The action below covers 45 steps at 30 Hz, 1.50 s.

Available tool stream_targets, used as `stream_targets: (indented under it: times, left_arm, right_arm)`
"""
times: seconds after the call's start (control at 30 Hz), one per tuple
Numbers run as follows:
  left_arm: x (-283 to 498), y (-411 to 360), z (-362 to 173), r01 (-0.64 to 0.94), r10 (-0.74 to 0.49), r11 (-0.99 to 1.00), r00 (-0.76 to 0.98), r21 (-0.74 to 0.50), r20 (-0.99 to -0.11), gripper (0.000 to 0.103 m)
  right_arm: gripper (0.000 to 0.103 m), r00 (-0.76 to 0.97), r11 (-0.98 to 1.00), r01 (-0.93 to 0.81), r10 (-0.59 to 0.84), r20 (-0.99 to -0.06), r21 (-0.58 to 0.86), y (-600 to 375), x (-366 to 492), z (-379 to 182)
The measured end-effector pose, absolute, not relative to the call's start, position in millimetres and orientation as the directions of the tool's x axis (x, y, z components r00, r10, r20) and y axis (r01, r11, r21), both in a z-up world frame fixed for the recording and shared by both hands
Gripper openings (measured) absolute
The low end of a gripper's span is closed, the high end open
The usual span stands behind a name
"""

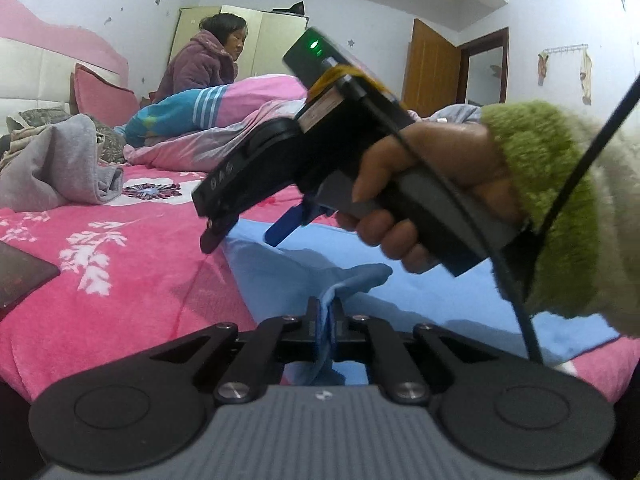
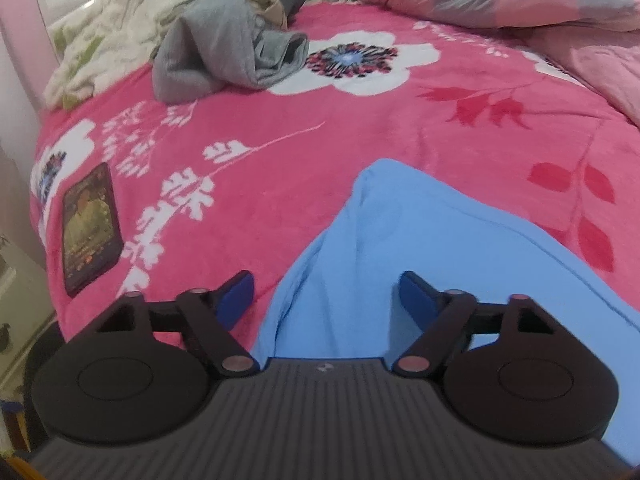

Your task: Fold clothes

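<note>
My left gripper [image 1: 325, 322] pinches blue garment [image 1: 420, 292] edge to anchor fold; my right gripper [image 2: 326, 300] spread, empty, poised above cloth for second grip.

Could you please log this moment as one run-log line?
left gripper: shut on blue garment | right gripper: open, above garment | gray clothes: unfolded on bed

Pale walls [image 1: 460, 4], brown door [image 1: 430, 64]
</note>
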<state>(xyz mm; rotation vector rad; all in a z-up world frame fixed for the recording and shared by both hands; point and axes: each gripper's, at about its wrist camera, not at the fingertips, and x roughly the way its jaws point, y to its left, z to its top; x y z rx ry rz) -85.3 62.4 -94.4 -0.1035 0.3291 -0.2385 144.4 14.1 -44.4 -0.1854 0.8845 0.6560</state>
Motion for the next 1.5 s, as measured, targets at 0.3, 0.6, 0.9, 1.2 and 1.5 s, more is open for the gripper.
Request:
stream_targets:
  times: [0.3,0.6,0.9,1.2,1.5]
  left_arm:
    - [-87,65,-89,0.231,-0.265,0.961,0.924,-0.150,-0.276,0.004]
    - [-94,50,-67,0.301,-0.322,0.946,0.920,-0.121,-0.224,0.004]
    - [-104,4,-56,0.455,-0.455,0.889,0.865,-0.050,-0.212,0.004]
    - [-89,-38,-79,0.540,-0.489,0.841,0.789,0.040,-0.372,0.005]
    - [-93,-42,-78,0.522,-0.462,0.851,0.798,0.060,-0.386,0.007]
  right_arm:
    - [0.007,0.455,0.809,-0.559,0.483,-0.748,0.181,3,153,-45]
    - [0.005,0.546,0.837,-0.451,0.534,-0.646,0.311,-59,137,-20]
    - [0.005,0.656,0.874,-0.302,0.480,-0.582,0.381,-159,99,-4]
    - [0.016,0.664,0.872,-0.108,0.420,-0.618,0.477,-233,71,-56]
    - [0.052,0.640,0.650,-0.023,0.593,-0.489,0.759,-299,-6,-74]
